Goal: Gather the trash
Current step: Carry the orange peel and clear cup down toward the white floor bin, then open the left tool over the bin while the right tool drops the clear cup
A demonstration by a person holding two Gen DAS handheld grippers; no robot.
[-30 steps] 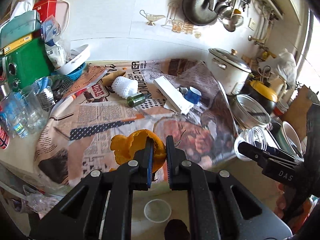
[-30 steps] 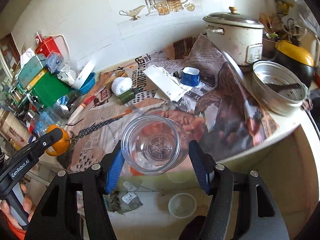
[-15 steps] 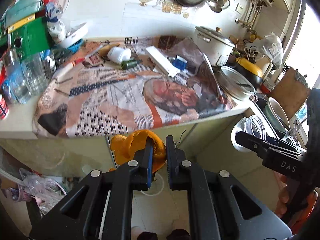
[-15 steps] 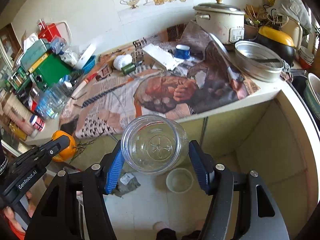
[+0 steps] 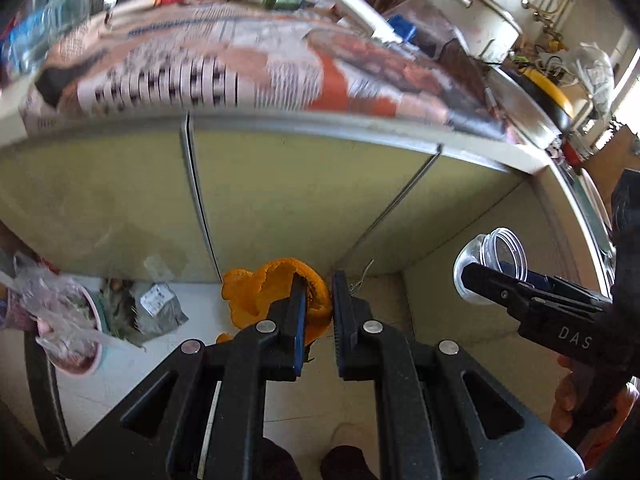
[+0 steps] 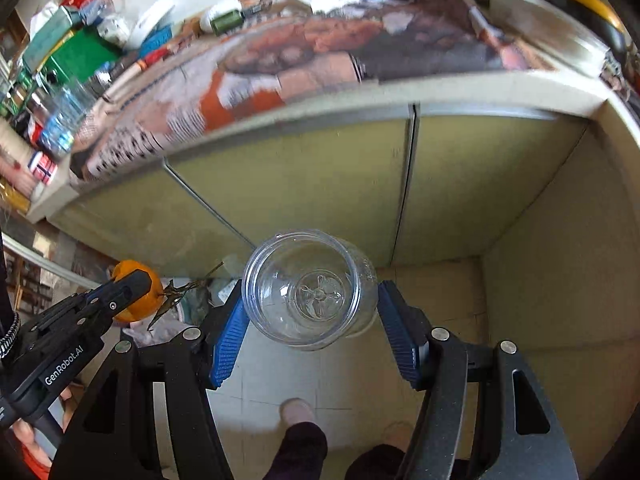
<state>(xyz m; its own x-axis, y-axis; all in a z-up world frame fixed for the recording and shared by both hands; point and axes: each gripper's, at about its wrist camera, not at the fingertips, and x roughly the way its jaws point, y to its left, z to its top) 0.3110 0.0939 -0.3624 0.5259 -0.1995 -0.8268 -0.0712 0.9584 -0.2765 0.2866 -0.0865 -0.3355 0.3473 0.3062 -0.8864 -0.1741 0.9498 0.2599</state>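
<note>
Two yellow-green cabinet doors (image 5: pixel 280 200) fill both views under the newspaper-covered worktop (image 6: pixel 280 56). At 9 o'clock, only the left view shows a pink bin (image 5: pixel 76 344) with floor litter. Left tool (image 5: pixel 318 312) pinches orange peel (image 5: pixel 260 296); right tool (image 6: pixel 310 332) clamps a clear jar (image 6: pixel 308 288).

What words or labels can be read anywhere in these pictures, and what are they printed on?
"GenRobot.AI": on the left hand-held gripper, seen in the right wrist view.
"DAS": on the right hand-held gripper, seen in the left wrist view.
Newspaper print on the counter: too blurred to read.
Packet label on the floor: too small to read.
</note>
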